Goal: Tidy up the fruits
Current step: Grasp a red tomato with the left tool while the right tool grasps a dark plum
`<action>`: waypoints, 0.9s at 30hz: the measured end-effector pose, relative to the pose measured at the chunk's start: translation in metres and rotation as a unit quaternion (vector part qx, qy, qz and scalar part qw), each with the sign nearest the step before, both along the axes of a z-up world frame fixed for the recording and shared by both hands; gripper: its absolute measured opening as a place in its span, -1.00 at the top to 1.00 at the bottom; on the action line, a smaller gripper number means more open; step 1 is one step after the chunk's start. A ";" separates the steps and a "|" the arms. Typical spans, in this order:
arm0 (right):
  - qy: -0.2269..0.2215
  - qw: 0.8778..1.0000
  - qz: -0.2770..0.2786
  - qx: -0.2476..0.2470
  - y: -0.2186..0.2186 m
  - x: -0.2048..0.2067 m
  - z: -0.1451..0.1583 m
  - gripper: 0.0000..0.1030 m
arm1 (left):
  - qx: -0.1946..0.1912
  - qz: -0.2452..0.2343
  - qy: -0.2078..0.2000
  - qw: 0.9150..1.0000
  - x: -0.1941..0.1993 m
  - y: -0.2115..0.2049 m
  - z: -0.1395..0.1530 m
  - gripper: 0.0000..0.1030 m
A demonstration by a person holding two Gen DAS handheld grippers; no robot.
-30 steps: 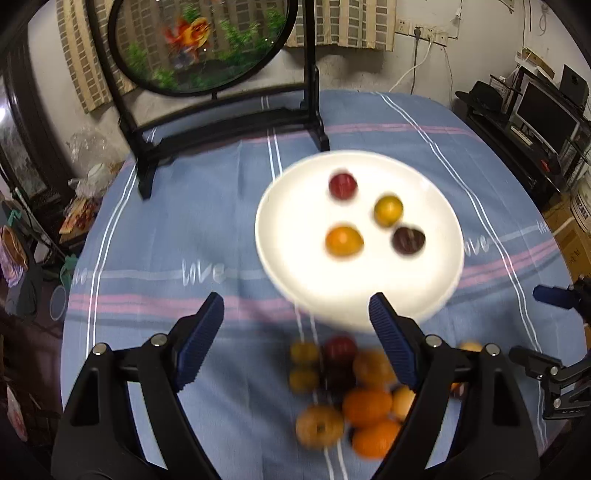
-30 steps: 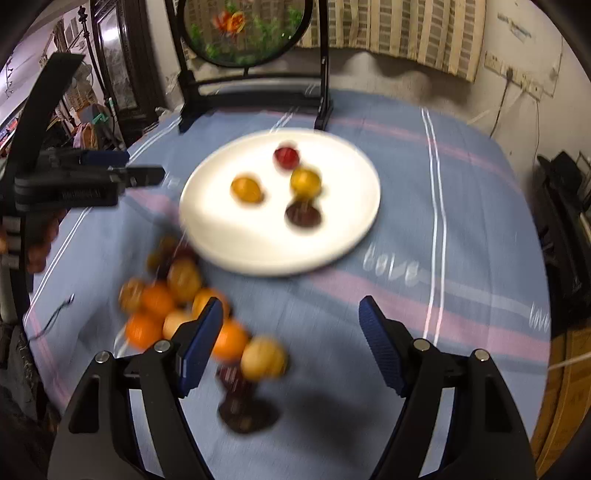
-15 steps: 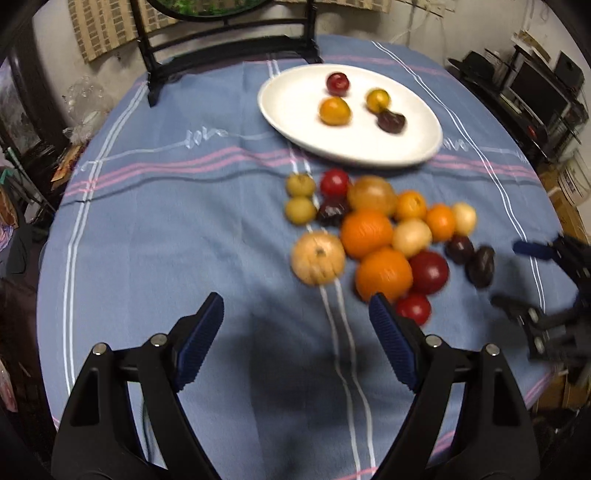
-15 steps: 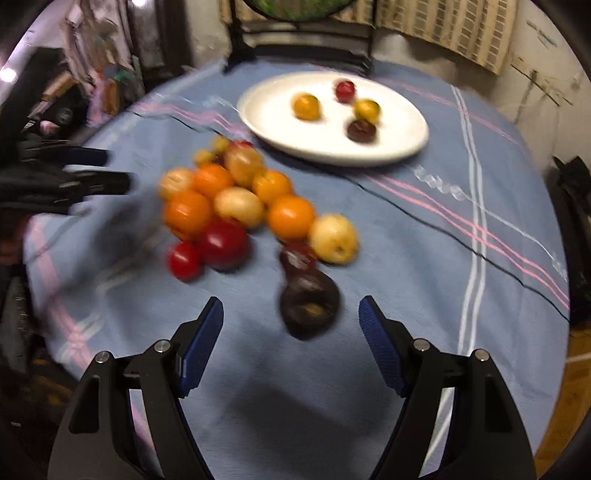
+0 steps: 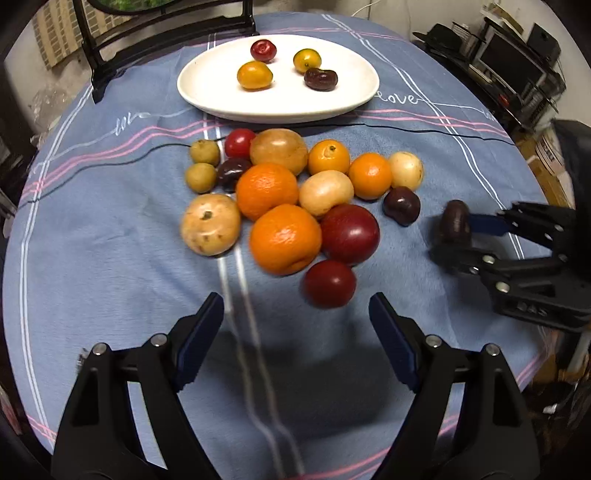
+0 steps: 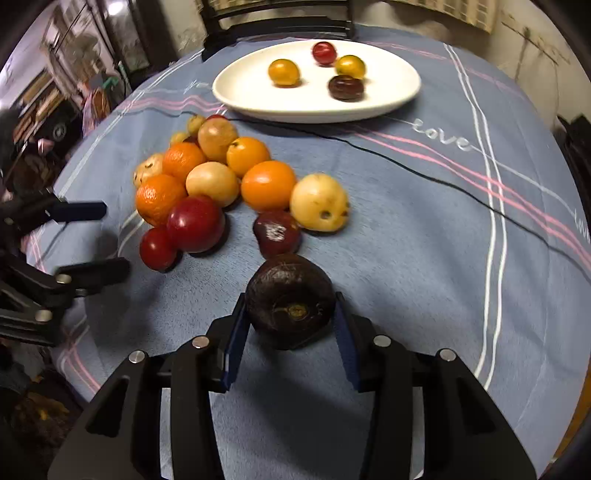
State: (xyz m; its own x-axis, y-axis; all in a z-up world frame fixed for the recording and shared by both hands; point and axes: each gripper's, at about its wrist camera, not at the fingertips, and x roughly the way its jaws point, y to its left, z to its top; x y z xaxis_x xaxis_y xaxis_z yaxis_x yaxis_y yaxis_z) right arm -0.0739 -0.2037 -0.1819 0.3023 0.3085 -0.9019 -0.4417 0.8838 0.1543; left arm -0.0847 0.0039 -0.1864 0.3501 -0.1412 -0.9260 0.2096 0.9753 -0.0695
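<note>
Right gripper (image 6: 290, 325) jaws closing around dark brown fruit (image 6: 290, 301), left gripper (image 5: 295, 332) held wide and empty, fruit heap (image 5: 284, 199) laid beside white plate (image 5: 207, 94).

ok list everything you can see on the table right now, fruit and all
white plate: 1, white, far middle of the table
fruit on the plate: 4, red, two orange-yellow, dark brown
fruit pile: a loose cluster on the cloth in front of the plate; oranges, tan, red, dark and small olive ones, touching one another
dark fruit: 1, dark brown, apart from the pile, between the right gripper's pads
tablecloth: 1, blue with pink and white stripes
black cable: 1, across the cloth
black stand: 1, behind the plate
left gripper: open, empty, short of the pile
right gripper: jaws closing around the dark fruit
</note>
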 end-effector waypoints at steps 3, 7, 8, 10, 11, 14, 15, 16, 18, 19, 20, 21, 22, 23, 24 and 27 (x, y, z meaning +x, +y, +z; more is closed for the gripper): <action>0.001 1.000 -0.003 0.005 -0.001 -0.005 0.004 0.13 | 0.000 0.018 0.010 1.000 0.007 -0.005 -0.011 -0.56; 0.002 1.000 0.005 0.007 -0.003 -0.007 0.006 0.13 | -0.004 0.040 0.026 0.999 0.015 -0.012 -0.024 -0.20; 0.002 1.000 0.007 0.006 -0.004 -0.008 0.006 0.13 | -0.001 0.042 0.023 0.999 0.016 -0.013 -0.026 -0.20; 0.004 1.000 0.010 0.007 -0.002 -0.011 0.005 0.13 | -0.001 0.038 0.017 0.999 0.016 -0.017 -0.025 0.08; 0.005 1.000 0.011 0.006 -0.002 -0.012 0.005 0.13 | -0.001 0.035 0.015 0.999 0.016 -0.018 -0.024 0.19; 0.006 1.000 0.014 0.008 -0.001 -0.014 0.005 0.13 | -0.012 0.024 0.016 1.000 0.010 -0.019 -0.020 0.37; 0.006 1.000 0.015 0.008 -0.002 -0.015 0.005 0.13 | -0.010 0.019 0.014 1.000 0.008 -0.019 -0.018 0.37; 0.007 1.000 0.016 0.009 -0.001 -0.015 0.005 0.13 | -0.013 0.018 0.014 1.000 0.005 -0.018 -0.016 0.37; 0.008 1.000 0.015 0.012 -0.002 -0.016 0.005 0.13 | -0.024 0.019 0.014 0.999 0.000 -0.014 -0.010 0.37; 0.009 1.000 0.015 0.014 -0.002 -0.016 0.005 0.13 | -0.026 0.021 0.012 0.999 -0.002 -0.011 -0.007 0.38; 0.008 1.000 0.016 0.015 -0.001 -0.016 0.005 0.13 | -0.027 0.024 0.009 0.999 -0.004 -0.008 -0.005 0.38; 0.009 1.000 0.017 0.016 0.000 -0.018 0.005 0.13 | -0.026 0.027 0.005 0.999 -0.004 -0.005 -0.001 0.37; 0.009 1.000 0.017 0.018 0.001 -0.018 0.006 0.13 | -0.025 0.029 0.001 0.999 -0.005 -0.002 0.002 0.38; 0.011 1.000 0.019 0.021 0.003 -0.019 0.006 0.13 | -0.022 0.030 -0.002 0.999 -0.005 0.000 0.005 0.37; 0.012 0.999 0.019 0.023 0.004 -0.019 0.007 0.13 | -0.014 0.030 -0.007 0.999 -0.005 0.002 0.008 0.38; 0.011 0.999 0.020 0.027 0.009 -0.020 0.008 0.13 | 0.011 0.027 -0.023 0.999 -0.002 0.005 0.019 0.38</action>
